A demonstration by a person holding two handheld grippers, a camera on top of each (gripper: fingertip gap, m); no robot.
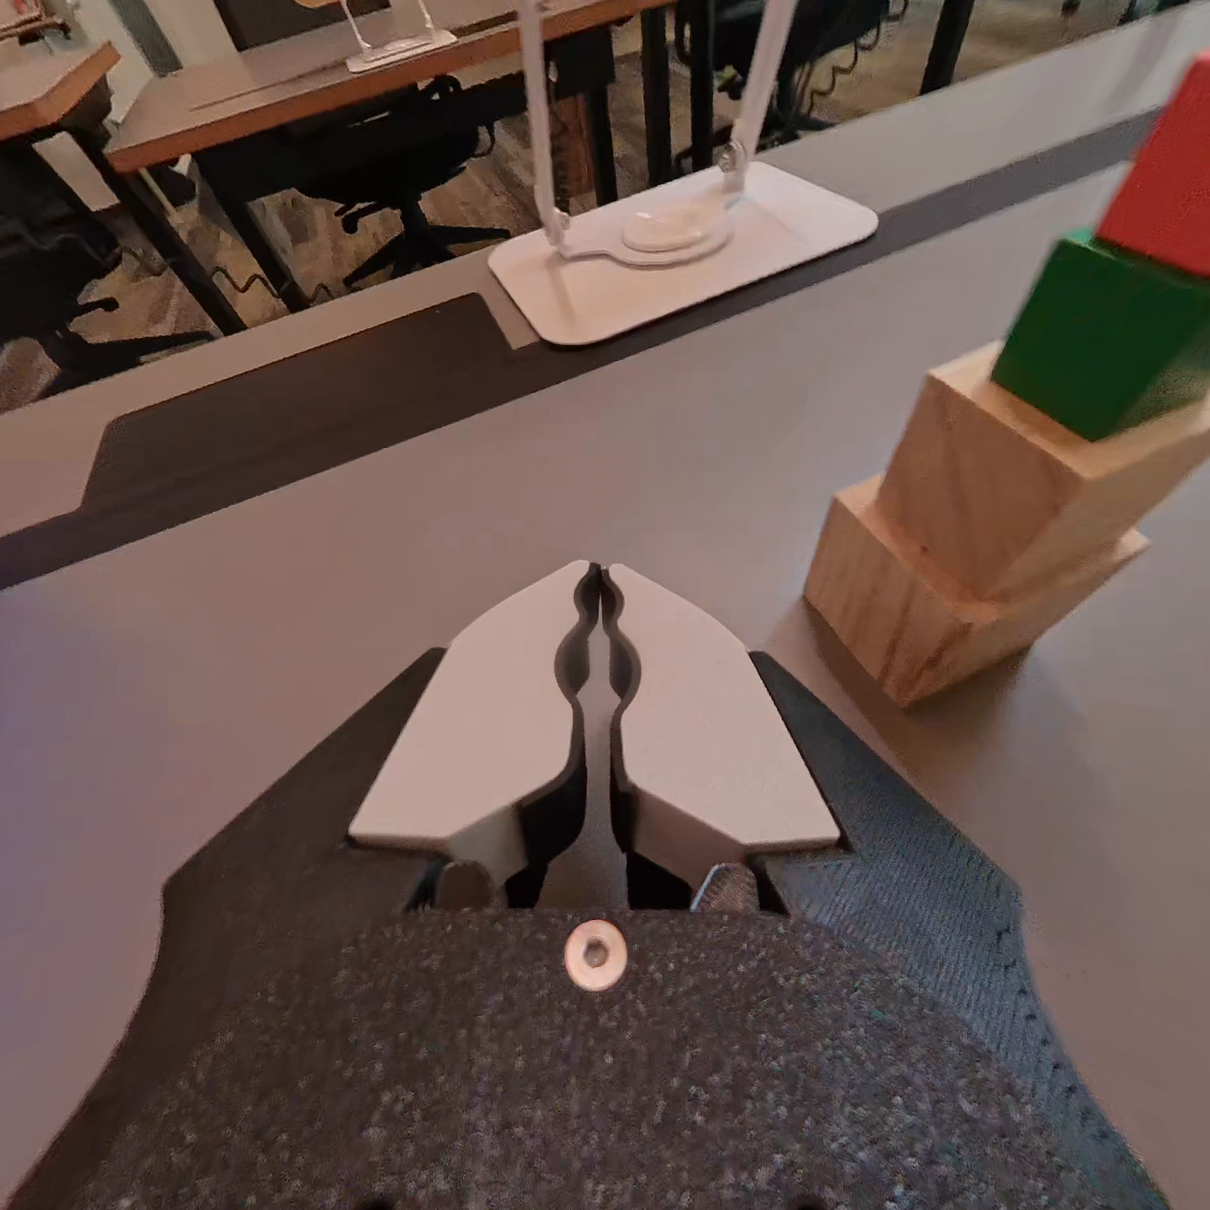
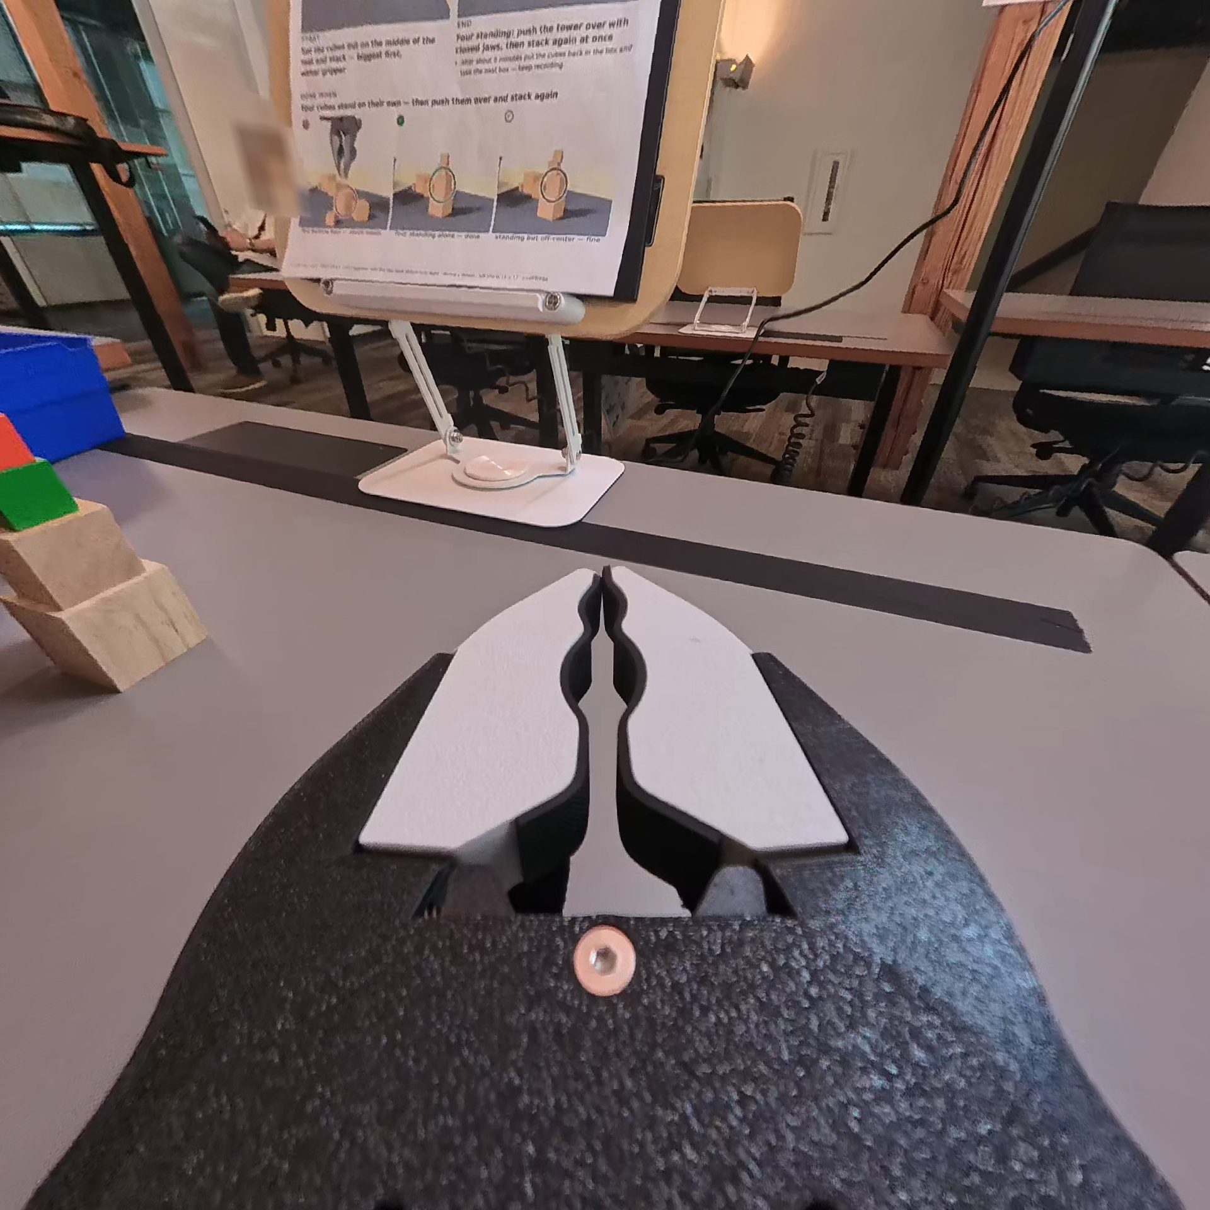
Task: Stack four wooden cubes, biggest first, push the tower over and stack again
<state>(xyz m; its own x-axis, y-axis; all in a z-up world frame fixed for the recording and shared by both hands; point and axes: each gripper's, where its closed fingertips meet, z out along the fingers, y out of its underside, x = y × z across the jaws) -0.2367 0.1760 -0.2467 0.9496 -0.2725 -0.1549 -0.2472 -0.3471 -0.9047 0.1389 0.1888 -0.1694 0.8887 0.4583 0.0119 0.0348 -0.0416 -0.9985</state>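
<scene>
A stack of cubes stands on the grey table [image 1: 458, 556]: a large pale wooden cube [image 1: 916, 622] at the bottom, a smaller wooden cube [image 1: 982, 484] on it, then a green cube [image 1: 1100, 347] and a red cube [image 1: 1172, 190] on top. My left gripper [image 1: 600, 573] is shut with nothing between its fingertips, to the left of the stack and apart from it. In the right wrist view the stack shows at the far left, with its bottom cube [image 2: 118, 628] and green cube [image 2: 29, 494]. My right gripper [image 2: 603, 576] is shut and empty, well to the right of the stack.
A white stand [image 2: 491, 481] holds a board with a printed sheet [image 2: 471, 131] at the table's far edge; its base also shows in the left wrist view [image 1: 681, 262]. A blue bin [image 2: 46, 393] sits far left. A dark strip [image 2: 786, 576] crosses the table. Desks and chairs stand beyond. Across from one pair of fingers to the other is roughly 40 cm. The smaller wooden cube [image 1: 982, 484] sits 9 cm or so from the ends of my left fingers.
</scene>
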